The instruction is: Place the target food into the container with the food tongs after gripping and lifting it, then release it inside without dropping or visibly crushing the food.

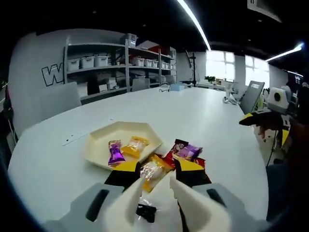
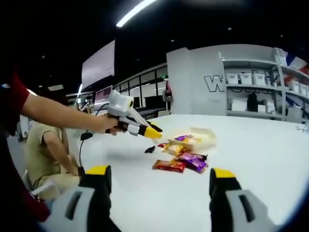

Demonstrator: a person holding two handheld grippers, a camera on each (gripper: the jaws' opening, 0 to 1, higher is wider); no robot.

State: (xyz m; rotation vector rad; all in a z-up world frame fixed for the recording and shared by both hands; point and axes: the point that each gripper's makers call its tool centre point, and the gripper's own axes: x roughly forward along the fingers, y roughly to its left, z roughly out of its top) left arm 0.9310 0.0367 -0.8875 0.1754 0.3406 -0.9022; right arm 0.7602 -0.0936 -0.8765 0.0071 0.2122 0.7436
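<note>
A cream hexagonal tray (image 1: 99,137) (image 2: 206,136) on the white table holds a purple candy (image 1: 116,152) and a yellow one (image 1: 135,145). Beside it lies a loose pile: an orange-wrapped candy (image 1: 153,170), a red one (image 1: 174,150) (image 2: 169,166) and a purple one (image 1: 189,152) (image 2: 194,160). My left gripper (image 1: 157,170) (image 2: 153,130) hovers over the near end of the pile, its jaws apart, and the orange candy shows between its tips. A small black packet (image 1: 145,212) (image 2: 150,149) lies under it. My right gripper (image 2: 160,175) (image 1: 251,118) stands open, well back from the pile.
Shelves with white bins (image 1: 101,60) (image 2: 251,79) line the far wall. A dark screen (image 1: 252,96) stands at the table's right side. A seated person (image 2: 46,145) is beyond the table's edge, and an arm (image 2: 63,116) holds the left gripper.
</note>
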